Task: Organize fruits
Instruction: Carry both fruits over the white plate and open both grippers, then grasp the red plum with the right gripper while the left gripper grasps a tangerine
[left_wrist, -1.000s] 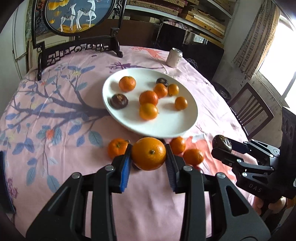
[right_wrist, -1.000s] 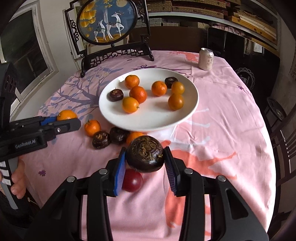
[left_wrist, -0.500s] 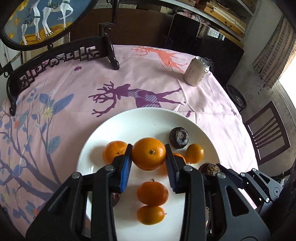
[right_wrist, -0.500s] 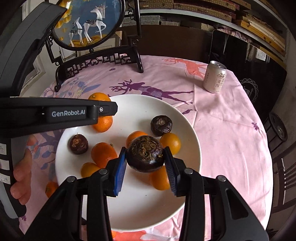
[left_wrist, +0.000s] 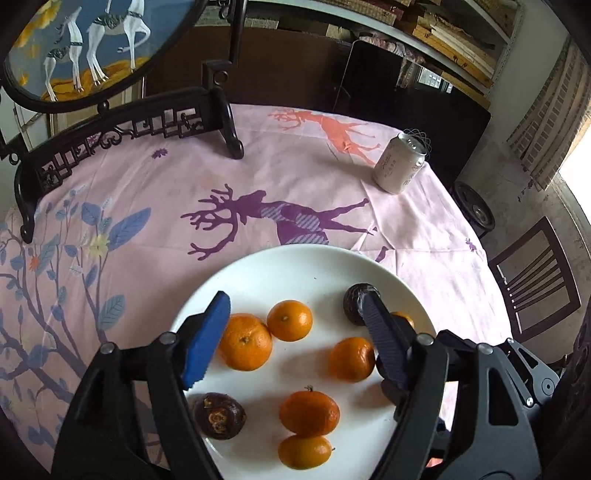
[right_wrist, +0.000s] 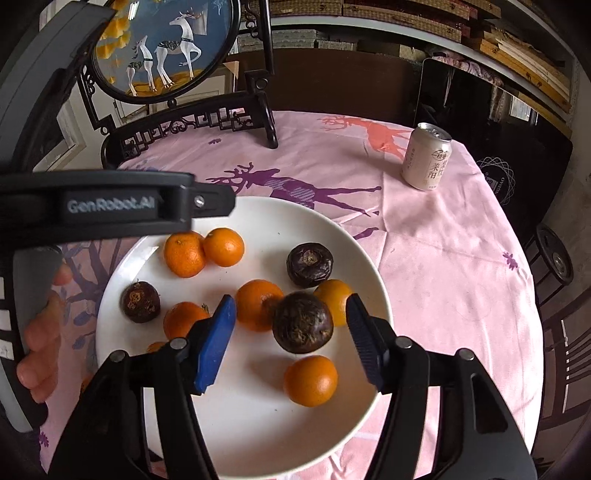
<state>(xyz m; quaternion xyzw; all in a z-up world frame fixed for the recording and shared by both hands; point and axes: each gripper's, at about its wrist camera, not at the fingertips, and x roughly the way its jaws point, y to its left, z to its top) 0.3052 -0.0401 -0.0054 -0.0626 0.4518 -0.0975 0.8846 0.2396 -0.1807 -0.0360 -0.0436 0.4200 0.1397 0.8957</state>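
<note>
The white plate (right_wrist: 373, 280) sits on the pink tablecloth (right_wrist: 424, 258) and serves as the landmark. In the right wrist view it carries six oranges clearly, plus an orange sliver behind the blue pad that may be a seventh, and three dark brown fruits.

One dark fruit (right_wrist: 303, 322) lies between the pads of the right gripper (right_wrist: 290, 339), whose jaws are opening; neither pad touches it, and whether it rests on the plate or on the oranges beside it is hard to tell. The left gripper (left_wrist: 295, 341) is also opening above the plate, its pads apart, with a large orange (left_wrist: 245, 341) just beside the blue pad and free of it.

From the left wrist view only five whole oranges and two dark fruits show; another orange and a dark fruit are partly covered by the right-hand finger.

One drink can (right_wrist: 426, 157) stands beyond the plate, well apart from it. One framed deer screen (right_wrist: 162, 48) stands at the far edge beyond the plate, its top cut off. A person's fingers (right_wrist: 37, 339) show left of the plate, mostly hidden by the left gripper's body.
</note>
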